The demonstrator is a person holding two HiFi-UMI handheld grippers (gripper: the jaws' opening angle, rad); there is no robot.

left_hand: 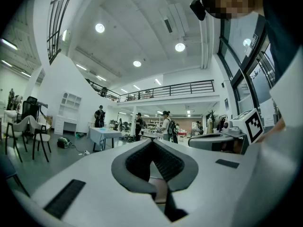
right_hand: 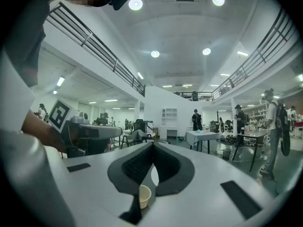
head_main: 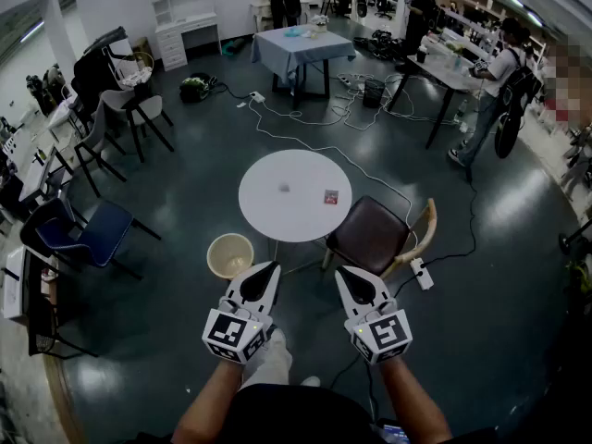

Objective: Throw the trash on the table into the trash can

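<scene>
A round white table (head_main: 277, 215) stands ahead of me. On it lie a small white scrap (head_main: 284, 189) and a small red-and-white packet (head_main: 330, 197). A beige trash can (head_main: 229, 254) stands on the floor at the table's near left, and shows through the jaw gap in the right gripper view (right_hand: 144, 196). My left gripper (head_main: 270, 268) (left_hand: 152, 145) and right gripper (head_main: 343, 273) (right_hand: 152, 148) are held level side by side, short of the table. Both are shut with nothing between the jaws.
A brown chair (head_main: 375, 236) stands at the table's near right, with a power strip (head_main: 422, 274) and cables on the floor beside it. A blue chair (head_main: 88, 232) and grey chairs (head_main: 139, 109) stand on the left. Further back are a cloth-covered table (head_main: 301, 49) and people (head_main: 495, 91).
</scene>
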